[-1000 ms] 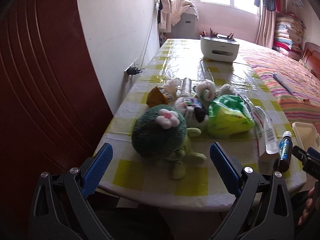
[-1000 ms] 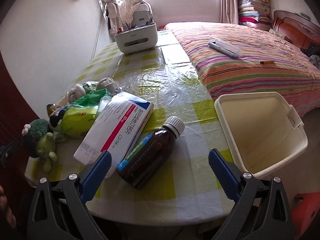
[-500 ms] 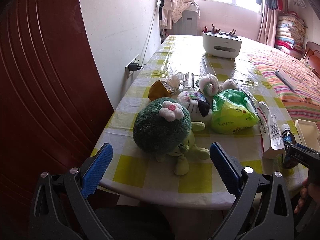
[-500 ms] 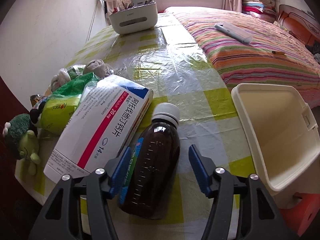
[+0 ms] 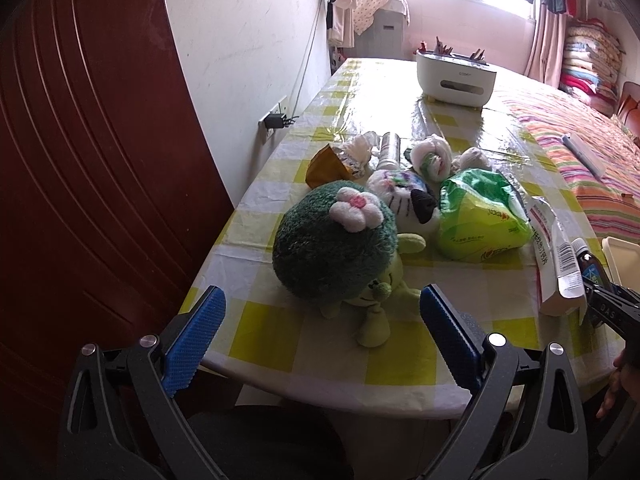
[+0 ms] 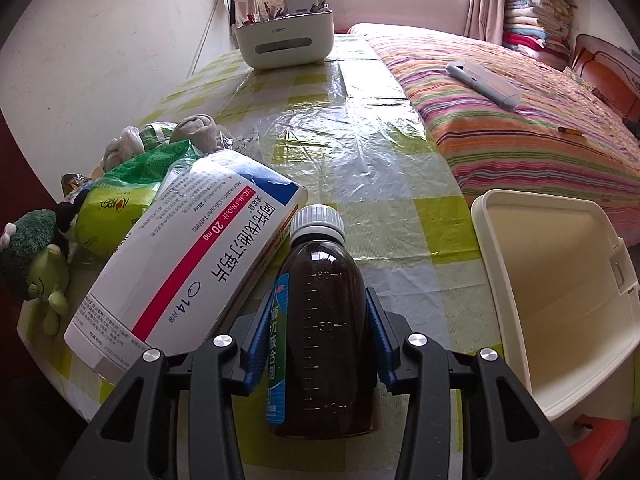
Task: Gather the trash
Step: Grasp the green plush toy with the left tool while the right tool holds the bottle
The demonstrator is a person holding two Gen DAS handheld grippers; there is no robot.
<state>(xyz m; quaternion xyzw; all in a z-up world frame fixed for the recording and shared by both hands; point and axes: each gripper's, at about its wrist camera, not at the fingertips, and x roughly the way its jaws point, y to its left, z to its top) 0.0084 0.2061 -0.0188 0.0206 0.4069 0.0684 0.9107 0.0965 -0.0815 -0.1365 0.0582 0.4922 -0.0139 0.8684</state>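
The right gripper (image 6: 320, 340) has just been closed onto the brown medicine bottle (image 6: 324, 320), which lies at the tabletop's (image 6: 360, 152) near edge beside the open bin (image 6: 560, 300). The left gripper (image 5: 320, 336) is held apart, empty. Lifting is judged next.

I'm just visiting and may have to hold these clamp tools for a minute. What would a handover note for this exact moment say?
Right gripper: its jaws have just been closing on the brown medicine bottle, which lies on the table; blue pads press on both sides.
Left gripper: open, empty, pointed at the green plush toy.
Beside the bottle: the white pill box, then the green packet. The cream bin stands open by the table's edge and looks empty.
Done: bottle gripped.
Left: lift it, drop it in the bin, then probably the box and wrappers.
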